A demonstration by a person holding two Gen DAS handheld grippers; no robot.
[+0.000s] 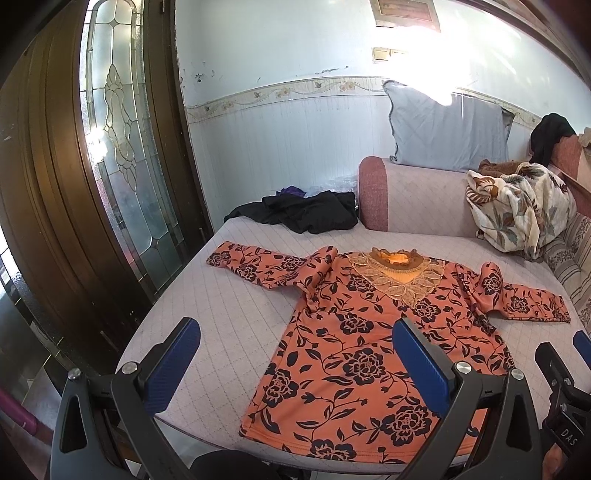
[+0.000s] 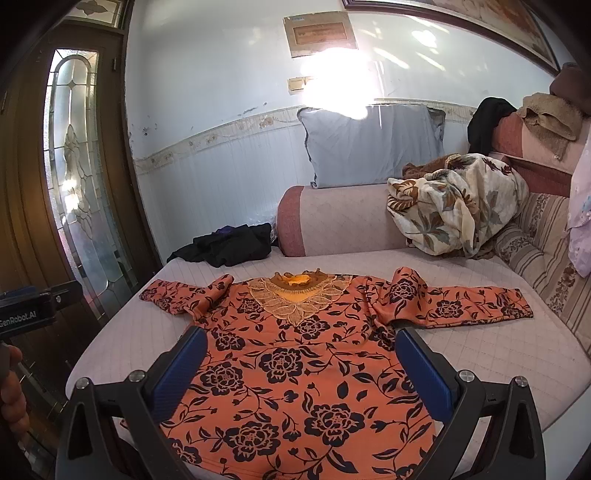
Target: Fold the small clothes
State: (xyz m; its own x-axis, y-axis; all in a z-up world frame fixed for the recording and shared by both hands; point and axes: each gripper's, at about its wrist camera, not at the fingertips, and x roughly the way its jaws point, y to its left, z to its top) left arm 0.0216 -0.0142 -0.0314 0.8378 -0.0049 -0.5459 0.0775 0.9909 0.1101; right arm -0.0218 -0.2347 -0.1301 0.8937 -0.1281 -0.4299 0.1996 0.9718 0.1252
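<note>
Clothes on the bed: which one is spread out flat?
The orange flowered top, flat with both sleeves out. The black clothes behind it lie crumpled in a heap.

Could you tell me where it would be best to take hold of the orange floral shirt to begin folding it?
Probably at the sleeve cuffs: the orange floral shirt lies flat, front up, sleeves out. The open left gripper approaches its cuff from outside-left, the open right gripper mirrors.

Place: you are in a home sitting room.
Seating: a pink quilted sofa (image 2: 332,221) bearing a grey cushion (image 2: 373,144) and a crumpled floral blanket (image 2: 454,206).
Entry: a wooden door with leaded glass (image 1: 122,147).
Wall: framed pictures (image 2: 319,33).
</note>
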